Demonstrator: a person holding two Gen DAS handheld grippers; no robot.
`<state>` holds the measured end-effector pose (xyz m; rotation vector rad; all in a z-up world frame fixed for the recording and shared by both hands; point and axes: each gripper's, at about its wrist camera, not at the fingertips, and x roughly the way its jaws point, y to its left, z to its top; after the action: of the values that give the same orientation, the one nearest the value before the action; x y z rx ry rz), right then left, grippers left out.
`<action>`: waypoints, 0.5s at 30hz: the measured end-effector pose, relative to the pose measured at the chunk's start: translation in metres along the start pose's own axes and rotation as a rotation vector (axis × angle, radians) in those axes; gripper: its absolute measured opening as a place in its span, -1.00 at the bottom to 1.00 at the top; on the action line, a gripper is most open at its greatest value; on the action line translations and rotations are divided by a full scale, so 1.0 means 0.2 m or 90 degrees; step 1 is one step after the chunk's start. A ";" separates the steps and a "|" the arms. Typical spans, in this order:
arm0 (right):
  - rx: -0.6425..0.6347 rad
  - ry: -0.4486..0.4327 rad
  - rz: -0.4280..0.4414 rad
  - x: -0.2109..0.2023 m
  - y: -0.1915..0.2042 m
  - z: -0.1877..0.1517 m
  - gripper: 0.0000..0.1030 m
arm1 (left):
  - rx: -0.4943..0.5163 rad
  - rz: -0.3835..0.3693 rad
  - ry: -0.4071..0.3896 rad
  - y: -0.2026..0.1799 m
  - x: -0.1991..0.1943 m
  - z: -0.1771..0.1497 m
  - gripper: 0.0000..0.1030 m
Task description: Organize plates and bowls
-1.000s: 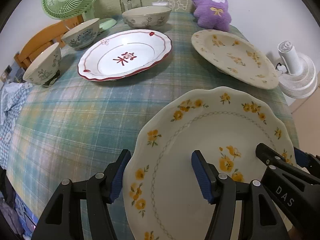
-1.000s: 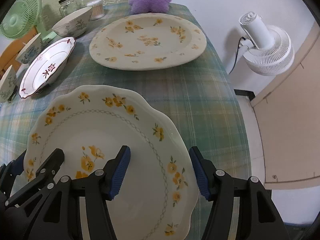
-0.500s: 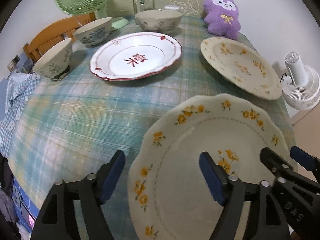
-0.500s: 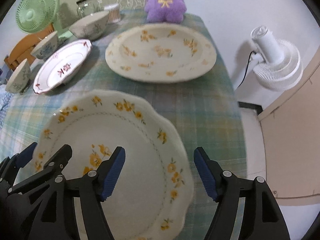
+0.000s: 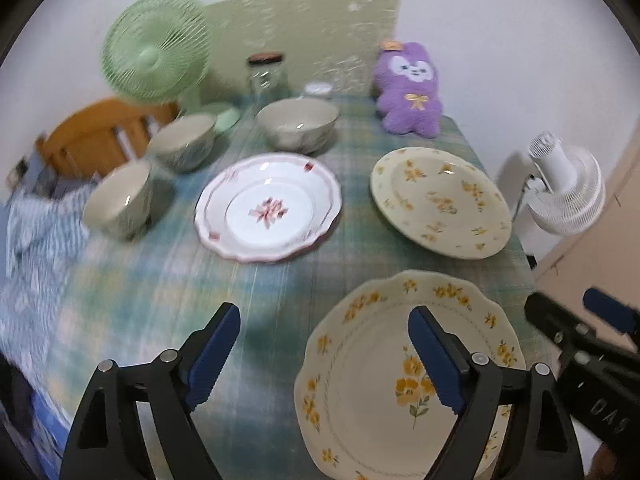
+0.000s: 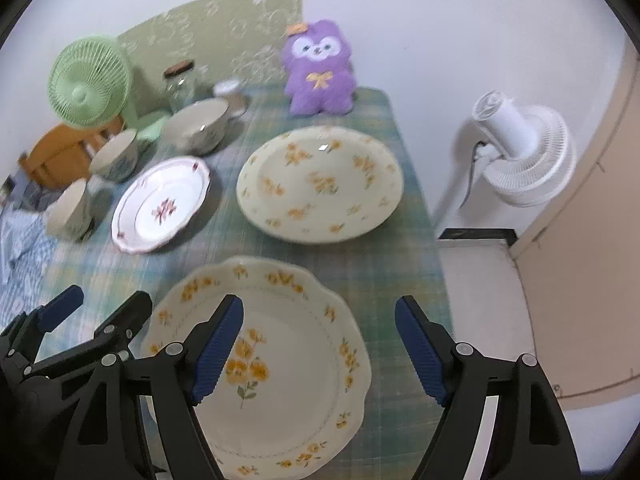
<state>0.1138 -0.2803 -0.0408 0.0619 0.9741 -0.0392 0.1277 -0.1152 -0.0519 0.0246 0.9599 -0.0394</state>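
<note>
A scalloped cream plate with yellow flowers (image 5: 400,364) (image 6: 276,364) lies on the plaid tablecloth at the near edge. My left gripper (image 5: 324,356) is open and raised above the plate's left rim. My right gripper (image 6: 318,352) is open and raised above its right rim. Neither touches it. Farther back lie a round yellow-flowered plate (image 5: 440,200) (image 6: 320,184) and a white red-rimmed plate (image 5: 268,206) (image 6: 160,204). Three bowls stand behind: a large one (image 5: 298,122) (image 6: 198,124), a middle one (image 5: 182,142) (image 6: 116,154) and a left one (image 5: 118,200) (image 6: 70,210).
A green fan (image 5: 156,64), a glass jar (image 5: 268,74) and a purple plush toy (image 5: 408,90) stand at the table's back edge. A wooden chair (image 5: 96,136) is at the left. A white fan (image 6: 520,148) stands on the floor past the table's right edge.
Both grippers have pulled back and risen away from the scalloped plate, so more of the table and wall shows. The plate stays on the cloth.
</note>
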 end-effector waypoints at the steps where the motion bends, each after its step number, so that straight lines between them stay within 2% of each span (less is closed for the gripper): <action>1: 0.007 0.000 0.001 -0.01 0.00 0.02 0.57 | 0.016 -0.003 -0.003 -0.01 0.00 0.03 0.71; 5: 0.044 -0.024 0.008 -0.04 -0.04 0.13 0.57 | 0.028 -0.025 -0.008 -0.04 0.00 0.13 0.72; 9: 0.045 -0.042 0.002 -0.01 -0.07 0.24 0.57 | 0.036 -0.031 -0.029 -0.11 0.00 0.22 0.72; 15: 0.031 -0.022 -0.010 0.16 -0.15 0.42 0.57 | 0.013 -0.021 -0.027 -0.22 0.14 0.38 0.72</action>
<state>0.1996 -0.3171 -0.0205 0.0983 0.9384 -0.0778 0.2041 -0.1632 -0.0321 0.0275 0.9183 -0.0793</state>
